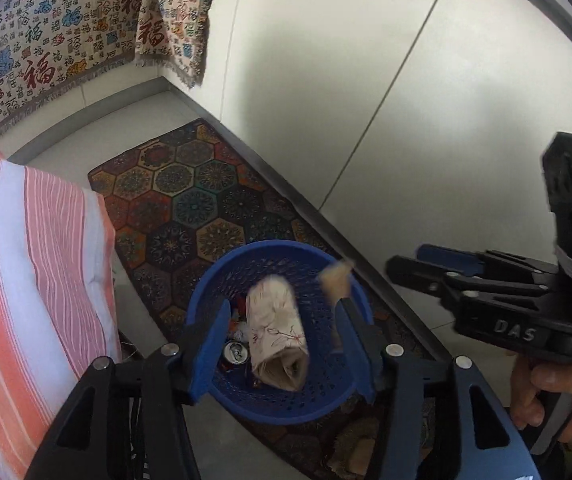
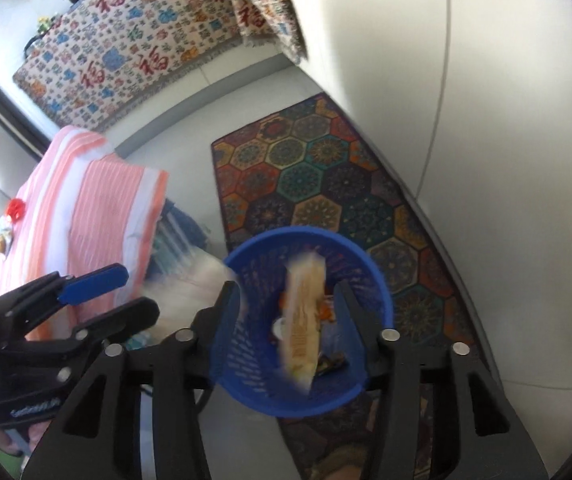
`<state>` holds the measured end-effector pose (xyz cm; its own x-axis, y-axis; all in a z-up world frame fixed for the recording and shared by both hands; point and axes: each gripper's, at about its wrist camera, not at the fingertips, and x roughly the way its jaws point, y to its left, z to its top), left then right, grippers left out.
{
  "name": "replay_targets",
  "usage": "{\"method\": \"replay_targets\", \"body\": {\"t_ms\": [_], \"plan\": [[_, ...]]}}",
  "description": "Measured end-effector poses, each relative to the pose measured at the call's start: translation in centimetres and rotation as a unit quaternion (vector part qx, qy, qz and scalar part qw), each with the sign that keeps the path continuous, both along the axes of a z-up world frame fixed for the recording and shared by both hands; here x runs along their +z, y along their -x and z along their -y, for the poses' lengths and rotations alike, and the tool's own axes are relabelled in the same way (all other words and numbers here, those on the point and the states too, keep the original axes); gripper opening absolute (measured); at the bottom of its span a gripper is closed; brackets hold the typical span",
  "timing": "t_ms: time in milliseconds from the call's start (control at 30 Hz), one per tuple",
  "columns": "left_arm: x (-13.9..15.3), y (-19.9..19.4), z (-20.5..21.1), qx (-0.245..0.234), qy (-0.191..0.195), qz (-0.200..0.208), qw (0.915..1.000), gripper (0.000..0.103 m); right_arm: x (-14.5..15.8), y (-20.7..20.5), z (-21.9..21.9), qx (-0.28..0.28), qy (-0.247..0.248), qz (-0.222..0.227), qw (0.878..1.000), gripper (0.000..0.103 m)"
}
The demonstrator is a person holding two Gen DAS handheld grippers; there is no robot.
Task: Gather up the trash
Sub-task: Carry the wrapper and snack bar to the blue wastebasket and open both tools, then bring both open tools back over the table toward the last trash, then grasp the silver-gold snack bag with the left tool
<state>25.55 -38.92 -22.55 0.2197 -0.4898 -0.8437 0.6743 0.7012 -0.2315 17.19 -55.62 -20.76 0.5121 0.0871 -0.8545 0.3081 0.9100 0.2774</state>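
A rolled paper wrapper (image 1: 278,330) lies in the blue mesh wastebasket (image 1: 270,404) beside a drinks can (image 1: 236,352); in the right wrist view a pale, blurred packet (image 2: 301,320) sits over the same basket. The wastebasket stands on a hexagon-patterned rug (image 1: 190,200) laid along a white wall (image 1: 365,60) on a grey floor (image 1: 66,160). The left hand-held gripper (image 1: 282,356) and the right hand-held gripper (image 2: 286,320) are both spread wide, holding nothing. A pink striped cloth (image 1: 26,260) drapes nearby.
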Motion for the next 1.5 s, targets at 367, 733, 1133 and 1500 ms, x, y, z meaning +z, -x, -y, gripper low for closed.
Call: {"method": "replay_targets", "body": {"t_ms": [367, 733, 1133, 1500], "plan": [[5.2, 5.1, -9.5, 0.044, 0.019, 0.075, 0.9961, 0.056, 2.8, 0.9, -3.5, 0.002, 0.072, 0.057, 0.996, 0.076], [7.7, 8.5, -28.5, 0.150, -0.055, 0.139, 0.9773, 0.066, 7.0, 0.9, -21.9, 0.173, 0.105, 0.140, 0.969, 0.087], [5.7, 0.2, -40.8, 0.227, -0.091, 0.120, 0.9621, 0.067, 3.3, -4.6, -39.3, 0.322, 0.117, 0.080, 0.936, 0.090], [4.9, -10.5, -40.2, 0.155, -0.071, 0.111, 0.9792, 0.101, 2.8, -4.1, -40.3, 0.307, 0.134, 0.095, 0.938, 0.099]]}}
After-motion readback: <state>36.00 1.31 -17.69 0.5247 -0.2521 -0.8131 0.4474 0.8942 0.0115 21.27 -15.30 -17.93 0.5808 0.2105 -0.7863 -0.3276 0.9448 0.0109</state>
